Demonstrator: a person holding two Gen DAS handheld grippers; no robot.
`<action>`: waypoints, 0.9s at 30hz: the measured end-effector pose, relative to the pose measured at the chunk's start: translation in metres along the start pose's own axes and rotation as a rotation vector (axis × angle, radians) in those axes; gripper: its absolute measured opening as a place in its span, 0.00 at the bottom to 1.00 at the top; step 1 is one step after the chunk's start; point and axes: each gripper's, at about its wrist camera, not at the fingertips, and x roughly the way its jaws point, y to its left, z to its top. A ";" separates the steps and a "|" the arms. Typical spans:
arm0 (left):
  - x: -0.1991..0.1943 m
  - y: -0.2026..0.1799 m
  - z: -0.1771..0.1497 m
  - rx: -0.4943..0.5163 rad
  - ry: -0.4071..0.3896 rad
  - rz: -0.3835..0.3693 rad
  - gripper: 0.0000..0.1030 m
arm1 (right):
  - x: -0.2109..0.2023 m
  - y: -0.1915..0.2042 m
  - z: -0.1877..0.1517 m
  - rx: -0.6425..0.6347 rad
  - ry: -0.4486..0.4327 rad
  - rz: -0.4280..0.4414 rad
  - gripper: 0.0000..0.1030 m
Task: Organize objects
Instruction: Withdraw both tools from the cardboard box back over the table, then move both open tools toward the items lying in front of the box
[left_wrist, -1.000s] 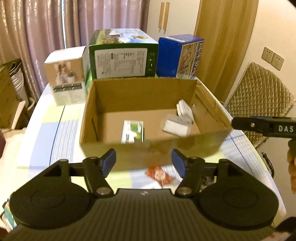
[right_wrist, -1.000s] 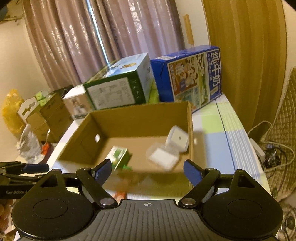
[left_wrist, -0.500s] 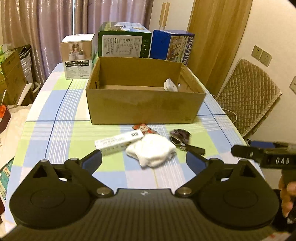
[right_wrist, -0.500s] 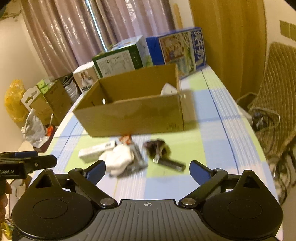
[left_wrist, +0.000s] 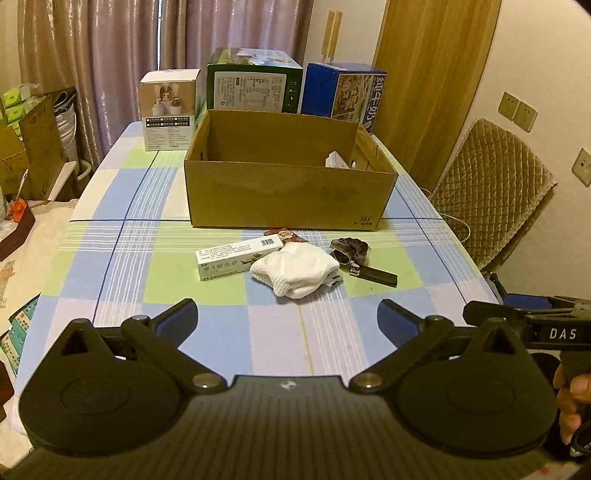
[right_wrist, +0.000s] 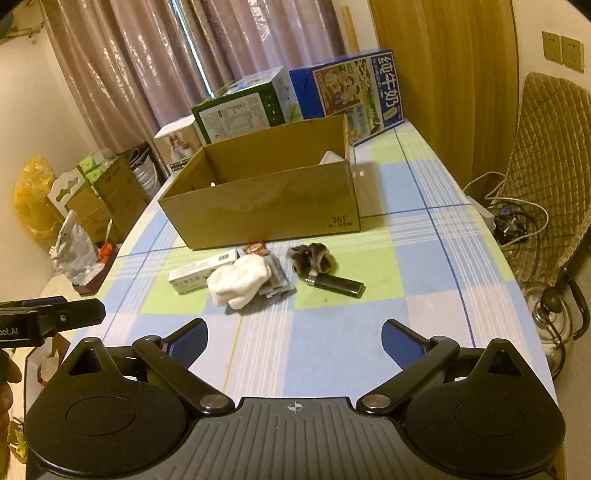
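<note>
An open cardboard box (left_wrist: 288, 199) (right_wrist: 266, 206) stands mid-table, a white item showing inside at its right end. In front of it lie a long white carton (left_wrist: 240, 256) (right_wrist: 201, 271), a white sock bundle (left_wrist: 295, 269) (right_wrist: 240, 280), a red snack packet (left_wrist: 282, 234) (right_wrist: 255, 248), a dark scrunchie (left_wrist: 349, 249) (right_wrist: 312, 256) and a black lighter (left_wrist: 375, 275) (right_wrist: 336, 284). My left gripper (left_wrist: 287, 321) is open and empty above the near table edge. My right gripper (right_wrist: 294, 338) is open and empty too, beside it on the right.
Three printed cartons stand behind the box: white (left_wrist: 170, 107), green (left_wrist: 253, 86), blue (left_wrist: 343, 94). A quilted chair (left_wrist: 491, 195) is at the table's right, with cables (right_wrist: 517, 221) on the floor. Stacked cardboard boxes (right_wrist: 107, 195) and bags sit left of the checked tablecloth (left_wrist: 122, 258).
Both grippers have pulled back from above the box toward the near table edge and opened wider. The loose items in front of the box have come into view.
</note>
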 end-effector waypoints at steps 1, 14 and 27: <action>-0.001 0.000 -0.001 -0.002 0.000 0.000 0.99 | -0.001 -0.001 -0.001 0.003 -0.001 0.000 0.95; -0.004 0.001 -0.004 0.006 -0.013 -0.011 0.99 | -0.002 -0.006 -0.007 0.017 0.007 -0.026 0.97; 0.011 0.002 -0.008 0.013 0.015 -0.006 0.99 | 0.007 -0.008 -0.012 0.023 0.024 -0.033 0.97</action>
